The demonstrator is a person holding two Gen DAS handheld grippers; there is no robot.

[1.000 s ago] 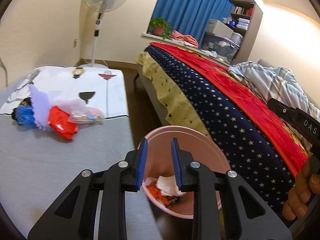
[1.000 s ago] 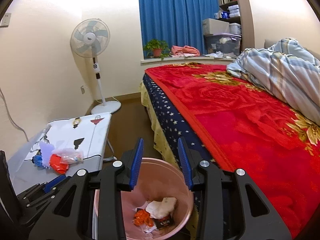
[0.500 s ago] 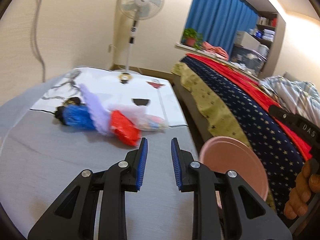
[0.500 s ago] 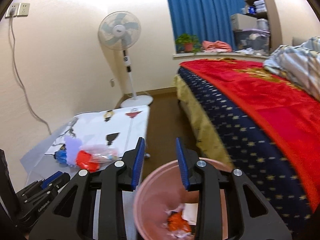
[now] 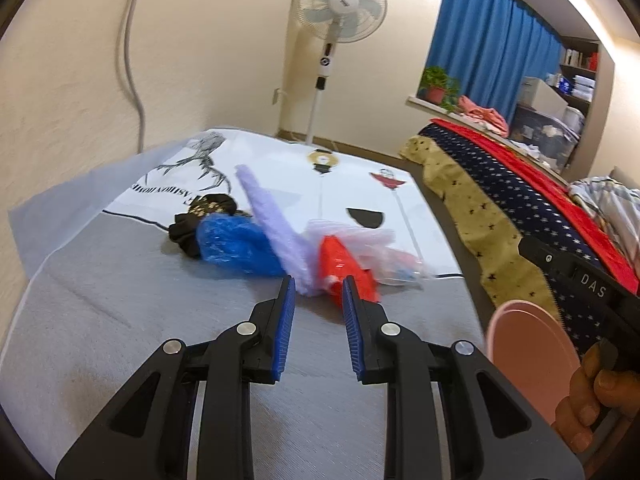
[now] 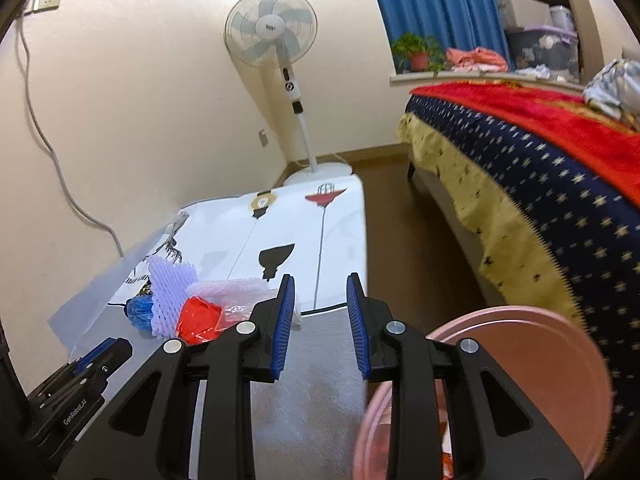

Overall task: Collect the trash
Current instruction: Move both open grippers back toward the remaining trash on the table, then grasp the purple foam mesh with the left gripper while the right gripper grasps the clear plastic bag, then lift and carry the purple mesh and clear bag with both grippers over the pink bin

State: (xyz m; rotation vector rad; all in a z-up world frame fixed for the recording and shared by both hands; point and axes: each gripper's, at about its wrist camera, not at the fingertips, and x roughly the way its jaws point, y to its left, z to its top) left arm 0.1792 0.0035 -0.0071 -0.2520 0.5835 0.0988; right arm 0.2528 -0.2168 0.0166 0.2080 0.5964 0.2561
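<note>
A pile of trash lies on the grey table (image 5: 120,340): a red wrapper (image 5: 340,260), a lilac foam net (image 5: 272,220), a blue bag (image 5: 236,248), clear plastic (image 5: 384,248) and a black piece (image 5: 200,216). My left gripper (image 5: 316,292) is open and empty, its tips just short of the red wrapper. My right gripper (image 6: 320,292) is open and empty, above the table edge, right of the pile (image 6: 192,300). The pink bin (image 6: 520,380) stands beside the table below the right gripper and also shows in the left wrist view (image 5: 528,352).
A white printed cloth (image 5: 320,172) covers the table's far end. A standing fan (image 6: 276,40) is by the wall. A bed with a starry blue and red cover (image 6: 540,152) runs along the right, with brown floor (image 6: 408,240) between.
Both grippers swung left from over the bin toward the table. The left gripper has come close to the trash pile. Both stayed open.
</note>
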